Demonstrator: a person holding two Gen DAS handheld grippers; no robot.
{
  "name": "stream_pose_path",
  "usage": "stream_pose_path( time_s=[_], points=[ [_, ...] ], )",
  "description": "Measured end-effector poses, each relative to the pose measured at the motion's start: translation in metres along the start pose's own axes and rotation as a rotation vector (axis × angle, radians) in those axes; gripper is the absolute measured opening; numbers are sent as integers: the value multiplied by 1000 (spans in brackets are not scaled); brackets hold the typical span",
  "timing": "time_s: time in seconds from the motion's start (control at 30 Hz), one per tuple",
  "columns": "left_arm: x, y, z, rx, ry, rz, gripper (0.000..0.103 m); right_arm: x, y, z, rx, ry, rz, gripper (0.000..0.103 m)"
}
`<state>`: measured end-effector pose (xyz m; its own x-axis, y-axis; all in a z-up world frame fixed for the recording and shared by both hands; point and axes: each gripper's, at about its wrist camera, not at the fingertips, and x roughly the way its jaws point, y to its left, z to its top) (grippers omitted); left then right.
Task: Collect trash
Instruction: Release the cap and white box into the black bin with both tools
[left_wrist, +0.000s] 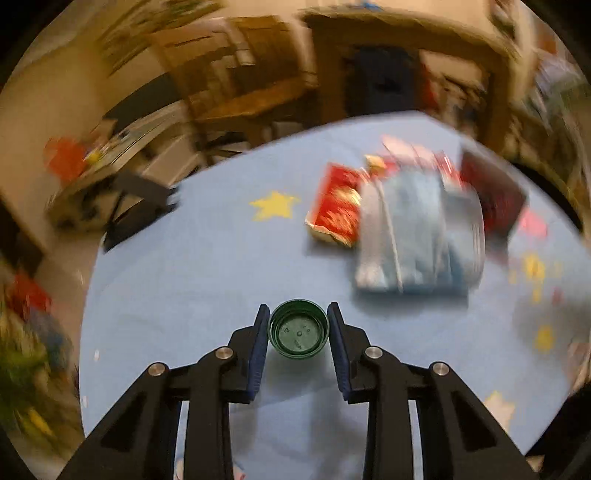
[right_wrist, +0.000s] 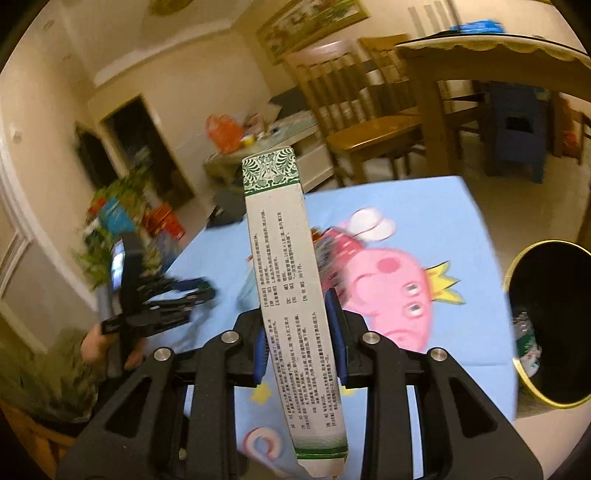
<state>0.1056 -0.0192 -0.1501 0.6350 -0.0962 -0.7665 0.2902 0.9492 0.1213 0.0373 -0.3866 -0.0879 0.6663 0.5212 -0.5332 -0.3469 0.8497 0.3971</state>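
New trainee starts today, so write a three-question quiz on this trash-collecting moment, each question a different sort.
1. True or false: the right gripper is clamped on a long green-and-white carton.
2. What sits between the left gripper's pads? A) a red packet B) a green bottle cap C) a blue pouch
3. Fill in: in the right wrist view, the black bin with the gold rim stands on the floor to the ___ of the table with the blue cartoon cloth.

Key: 1 true; 2 B, the green bottle cap, lying open side up on the cloth; 3 right.
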Motion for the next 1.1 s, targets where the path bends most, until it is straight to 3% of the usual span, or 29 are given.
stream_pose_path(
  time_s=[0.13, 0.3, 0.43, 0.57, 0.77, 0.8, 0.83, 0.87, 0.9, 1.1],
  points=[
    [-30, -10, 18, -109, -78, -50, 29, -21, -32, 26, 86, -106, -60, 28],
    [-56, -61, 55, -71, -150, -190, 29, -60, -61, 63, 122, -289, -170, 28],
    [-62, -109, 76, -10, -165, -282, 30, -78, -97, 75, 129, -381, -292, 27],
    [-56, -162, 92, 71, -166, -334, 30, -71, -150, 58, 174, -343, -421, 27],
    [-35, -232, 122, 149, -147, -407, 30, -60, -209, 46, 264, -250, -517, 30],
    [-32, -244, 126, 159, -143, -415, 30, -56, -214, 44, 260, -229, -563, 37],
    [-29, -254, 129, 170, -137, -426, 30, -52, -217, 41, 258, -210, -621, 67],
    [-23, -261, 134, 180, -136, -426, 30, -50, -222, 37, 263, -202, -668, 83],
    [-20, -273, 136, 192, -136, -422, 30, -52, -225, 34, 273, -217, -707, 89],
    [-3, -315, 138, 250, -113, -433, 30, -109, -225, 22, 355, -411, -736, 86]
  ],
)
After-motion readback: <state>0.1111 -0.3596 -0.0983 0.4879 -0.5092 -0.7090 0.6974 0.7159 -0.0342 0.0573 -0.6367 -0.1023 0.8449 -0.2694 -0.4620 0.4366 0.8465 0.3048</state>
